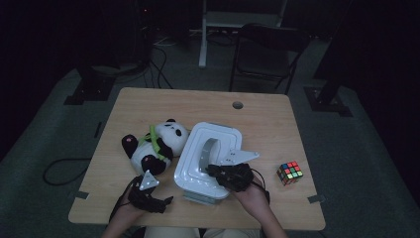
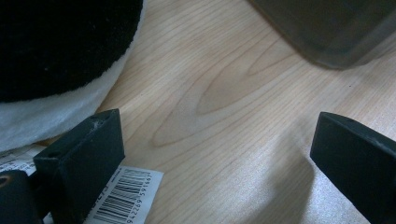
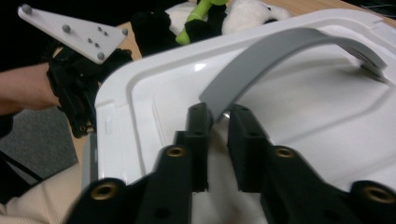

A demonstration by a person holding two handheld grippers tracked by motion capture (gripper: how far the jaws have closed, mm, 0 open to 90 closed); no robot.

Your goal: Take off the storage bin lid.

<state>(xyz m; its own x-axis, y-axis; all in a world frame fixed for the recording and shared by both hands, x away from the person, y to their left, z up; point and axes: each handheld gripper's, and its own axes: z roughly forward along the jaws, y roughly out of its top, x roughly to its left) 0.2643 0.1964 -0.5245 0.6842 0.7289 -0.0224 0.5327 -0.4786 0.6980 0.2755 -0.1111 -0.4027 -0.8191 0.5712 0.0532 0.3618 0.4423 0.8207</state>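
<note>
Sitting in a dark room with a chair (image 1: pixel 265 52) behind it, wooden desk (image 1: pixel 198 101) carries a white bin (image 1: pixel 195 163) with lid on, contents hidden. Panda (image 1: pixel 156 144) lies just left of bin, cube (image 1: pixel 289 172) well right of it. Right gripper (image 3: pixel 218 119) fingers clenched on the lid's grey handle (image 3: pixel 280 51). Left gripper (image 2: pixel 215 154) fingers released, spread over bare desk beside panda's barcode tag (image 2: pixel 123 196).

Black left hand-held gripper (image 1: pixel 166 201), right hand-held gripper (image 3: pixel 218 116), grey three-cornered plates, brass screws, beige trousers
</note>
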